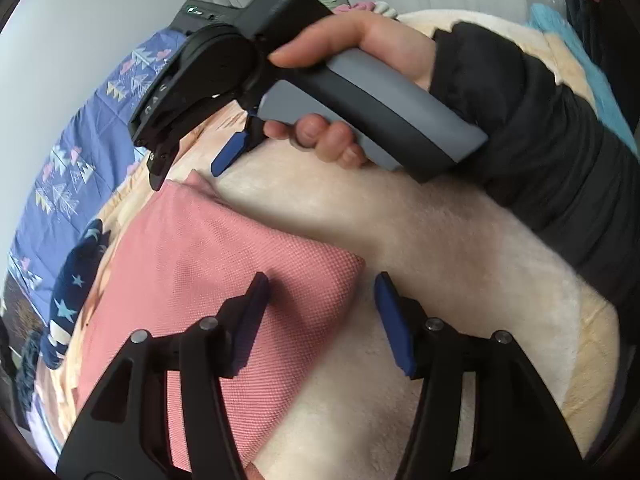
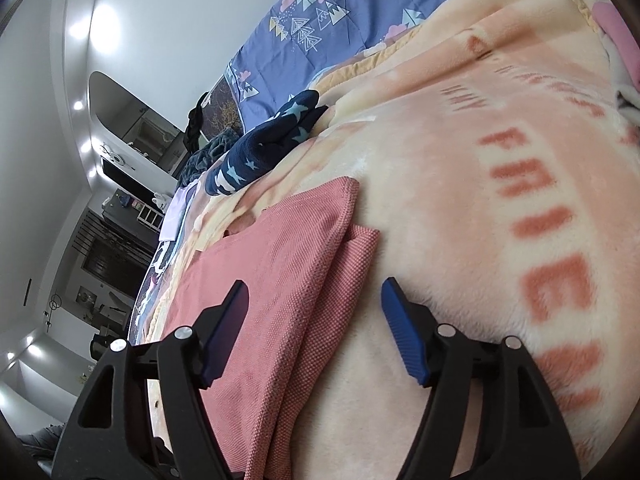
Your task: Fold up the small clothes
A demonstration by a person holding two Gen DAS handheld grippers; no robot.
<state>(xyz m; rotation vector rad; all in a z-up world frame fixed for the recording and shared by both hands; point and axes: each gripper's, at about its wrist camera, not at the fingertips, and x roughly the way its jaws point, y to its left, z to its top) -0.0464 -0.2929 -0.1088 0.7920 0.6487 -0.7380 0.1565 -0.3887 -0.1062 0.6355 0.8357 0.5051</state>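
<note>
A pink knit garment (image 1: 224, 264) lies folded flat on a cream and peach fleece blanket (image 1: 440, 248). My left gripper (image 1: 322, 292) is open, its jaws straddling the garment's near right corner just above it. My right gripper (image 1: 192, 160), held in a hand, hovers over the garment's far corner; it looks open. In the right wrist view the garment (image 2: 288, 264) shows two stacked layers with a folded edge on the right. My right gripper (image 2: 314, 300) is open, jaws either side of that edge, holding nothing.
A navy garment with stars (image 2: 272, 144) lies heaped beyond the pink one, also in the left wrist view (image 1: 76, 280). A purple patterned quilt (image 2: 340, 20) covers the bed's far side. The blanket (image 2: 500, 200) stretches right with red lettering. Room furniture stands far left.
</note>
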